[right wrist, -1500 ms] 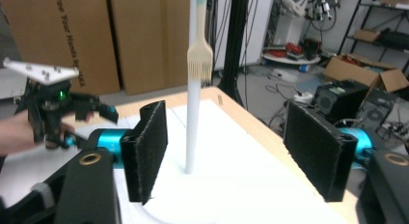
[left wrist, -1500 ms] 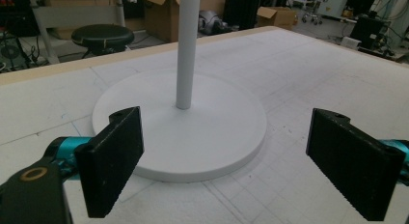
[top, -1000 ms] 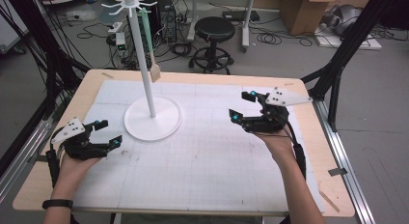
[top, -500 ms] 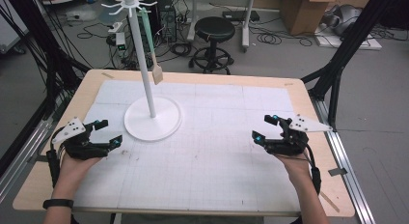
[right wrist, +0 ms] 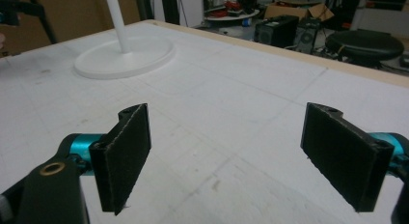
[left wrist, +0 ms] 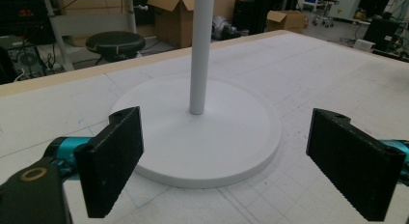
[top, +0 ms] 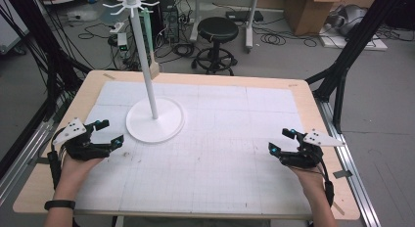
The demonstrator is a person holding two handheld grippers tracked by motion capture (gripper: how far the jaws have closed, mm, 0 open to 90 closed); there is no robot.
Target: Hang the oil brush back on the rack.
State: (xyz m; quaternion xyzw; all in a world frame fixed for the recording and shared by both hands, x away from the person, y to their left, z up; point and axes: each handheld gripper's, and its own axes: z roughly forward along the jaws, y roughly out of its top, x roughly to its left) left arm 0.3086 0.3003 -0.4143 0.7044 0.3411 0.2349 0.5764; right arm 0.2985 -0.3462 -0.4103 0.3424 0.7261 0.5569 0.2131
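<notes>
The left hand-held gripper (top: 108, 132) rests low at the left edge of the desk (top: 98, 85), its jaws spread wide and holding nothing. In the left gripper view the two black jaws frame the round base (left wrist: 202, 137) of a white stand, which lies just beyond them, apart from both pads. The left hand-held gripper points toward the desk's middle and slightly away from the person.

The right hand-held gripper (top: 282, 141) sits near the right edge of the desk, well apart from the stand. Its jaws are also wide apart and empty, with bare white gridded mat (right wrist: 231, 79) between them. It points leftward across the desk, and the right gripper view looks over the mat to the stand's base in the far left.

The white stand (top: 145, 60) is on the left half of the desk, nearer the far edge. Its pole is upright, long axis vertical, rising from the centre of the flat disc base (top: 166, 124). Short prongs (top: 128, 2) radiate at the top. A small tan tag (top: 154, 69) hangs beside the pole.
</notes>
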